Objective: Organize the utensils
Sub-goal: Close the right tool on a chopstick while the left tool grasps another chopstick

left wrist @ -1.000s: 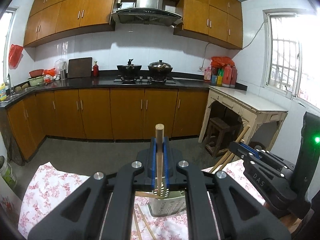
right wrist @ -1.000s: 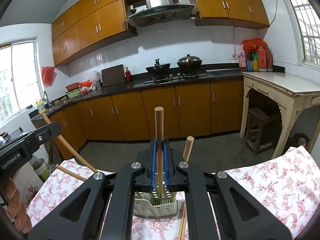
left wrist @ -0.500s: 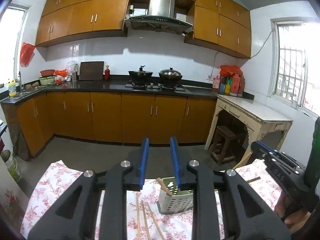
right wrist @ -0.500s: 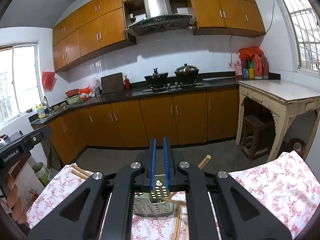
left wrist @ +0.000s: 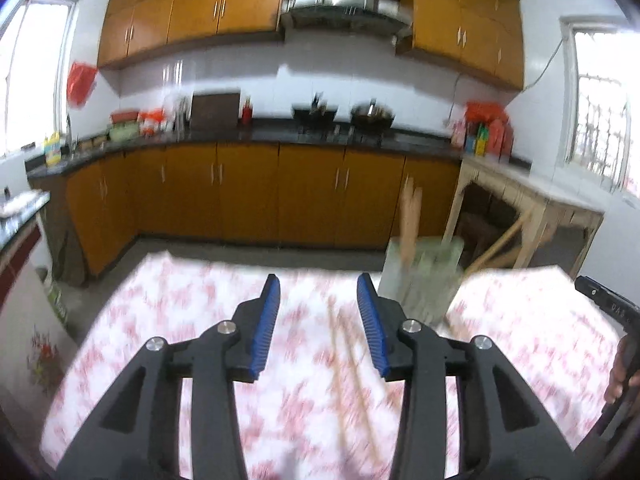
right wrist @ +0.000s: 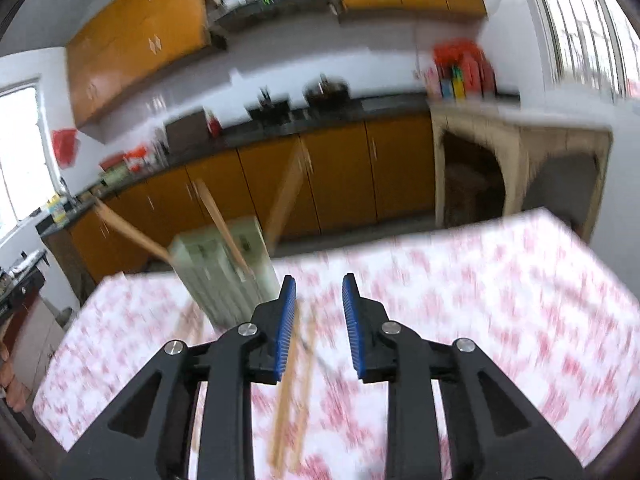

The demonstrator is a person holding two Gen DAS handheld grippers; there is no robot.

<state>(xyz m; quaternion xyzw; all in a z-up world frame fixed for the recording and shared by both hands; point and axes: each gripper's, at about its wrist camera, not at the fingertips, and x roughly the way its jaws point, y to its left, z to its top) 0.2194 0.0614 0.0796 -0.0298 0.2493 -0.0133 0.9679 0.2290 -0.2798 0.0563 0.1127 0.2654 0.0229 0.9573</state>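
I see floral tablecloth (left wrist: pixel 168 320) over table, orange kitchen cabinets (left wrist: pixel 248 196) beyond. Pale utensil holder (left wrist: pixel 420 280) upright near cloth's far edge, chopsticks (right wrist: pixel 224 224) leaning in it. Loose chopsticks (left wrist: pixel 352 364) on cloth before holder. My left gripper (left wrist: pixel 318 320), right gripper (right wrist: pixel 318 320) just parted, released, nothing pinched. Frames blurred.

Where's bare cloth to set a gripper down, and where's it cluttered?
Free: the floral tablecloth right of the right gripper, out to its edge. Crowded: around the utensil holder and the loose chopsticks in front of it.
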